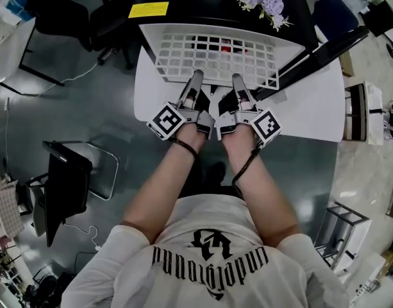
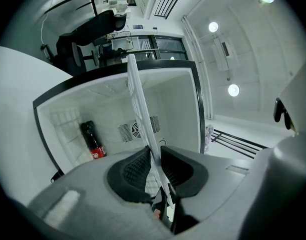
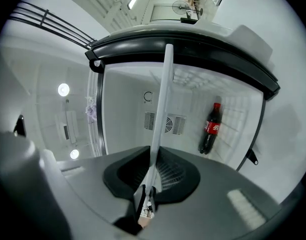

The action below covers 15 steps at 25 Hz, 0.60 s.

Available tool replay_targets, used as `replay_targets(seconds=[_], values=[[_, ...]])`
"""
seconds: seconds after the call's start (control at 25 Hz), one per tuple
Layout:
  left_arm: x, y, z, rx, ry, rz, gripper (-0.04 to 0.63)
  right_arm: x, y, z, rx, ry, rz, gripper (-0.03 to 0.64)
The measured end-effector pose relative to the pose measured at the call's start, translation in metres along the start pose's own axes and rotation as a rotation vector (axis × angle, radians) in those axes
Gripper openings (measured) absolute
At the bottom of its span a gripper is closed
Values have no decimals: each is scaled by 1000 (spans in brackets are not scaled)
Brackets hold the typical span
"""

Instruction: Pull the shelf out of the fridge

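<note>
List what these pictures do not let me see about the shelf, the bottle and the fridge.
- Rear edge of the shelf: head view, the fridge top covers it; both gripper views show the shelf edge-on.
- The bottle: head view, mostly hidden behind the shelf grid.
- The yellow label: head view, print too small.

Left hand-held gripper [image 1: 197, 76] and right hand-held gripper [image 1: 237, 77] seem clamped, parallel
</note>
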<state>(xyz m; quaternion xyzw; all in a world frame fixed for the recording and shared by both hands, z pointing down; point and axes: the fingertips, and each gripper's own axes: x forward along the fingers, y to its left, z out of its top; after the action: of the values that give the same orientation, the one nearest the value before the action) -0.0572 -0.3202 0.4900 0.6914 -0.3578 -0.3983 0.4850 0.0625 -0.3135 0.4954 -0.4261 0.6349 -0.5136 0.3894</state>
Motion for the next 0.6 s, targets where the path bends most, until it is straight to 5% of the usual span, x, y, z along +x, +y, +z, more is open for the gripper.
replay_targets(seconds=[0.6], values=[[-26,-13,-7,21,-16,-18,74,-27,9,-11,2,27,19,40]])
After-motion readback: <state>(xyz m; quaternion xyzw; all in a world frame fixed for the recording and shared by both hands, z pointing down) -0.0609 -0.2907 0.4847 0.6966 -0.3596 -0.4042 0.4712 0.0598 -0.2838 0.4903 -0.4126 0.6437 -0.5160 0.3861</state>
